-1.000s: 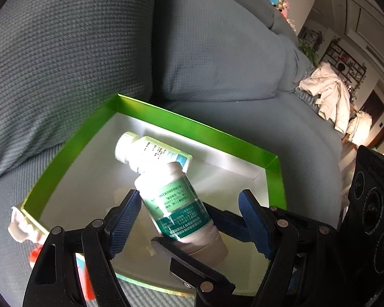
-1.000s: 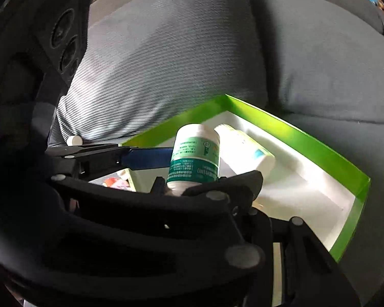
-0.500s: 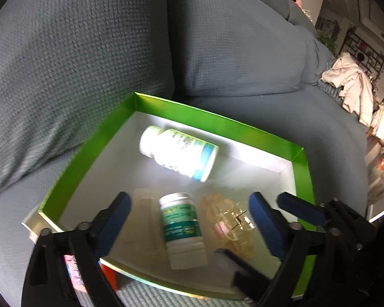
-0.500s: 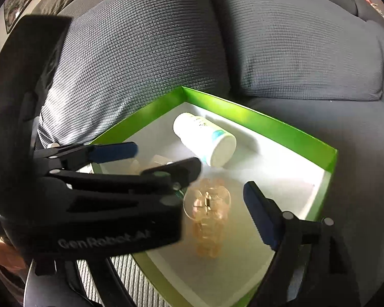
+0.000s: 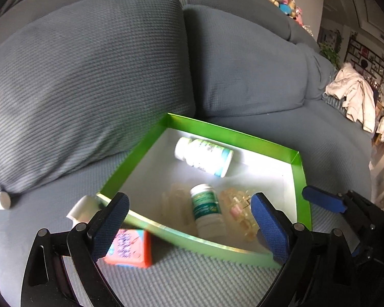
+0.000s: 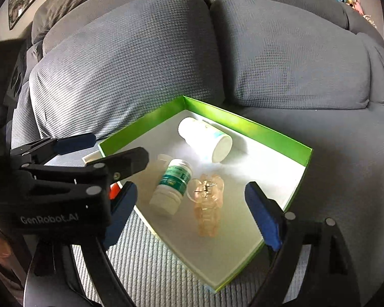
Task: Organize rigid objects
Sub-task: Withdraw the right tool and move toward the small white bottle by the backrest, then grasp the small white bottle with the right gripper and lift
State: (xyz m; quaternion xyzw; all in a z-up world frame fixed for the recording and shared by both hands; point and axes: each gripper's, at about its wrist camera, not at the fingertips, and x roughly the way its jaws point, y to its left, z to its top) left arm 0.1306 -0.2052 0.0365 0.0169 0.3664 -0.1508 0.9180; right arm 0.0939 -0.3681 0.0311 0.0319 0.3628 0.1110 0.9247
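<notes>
A green box with a white floor (image 5: 233, 133) (image 6: 245, 124) sits on a grey sofa seat. In it lie a large white bottle (image 5: 204, 156) (image 6: 204, 139), a small white bottle with a green label (image 5: 207, 211) (image 6: 172, 186) and a clear peach plastic piece (image 5: 239, 211) (image 6: 208, 202). My left gripper (image 5: 189, 226) is open and empty, above the box's near edge. My right gripper (image 6: 192, 209) is open and empty, above the box's near corner. The left gripper (image 6: 102, 151) also shows in the right wrist view.
An orange box with a blue and pink top (image 5: 129, 248) lies on the seat outside the green box's near left wall. A white cap (image 5: 1, 199) lies at the far left. Grey back cushions (image 5: 89, 76) rise behind. White clothes (image 5: 353, 97) lie at the right.
The small green-label bottle was held over the box one second ago and now lies in it. Both grippers have pulled back and up from the box, open.
</notes>
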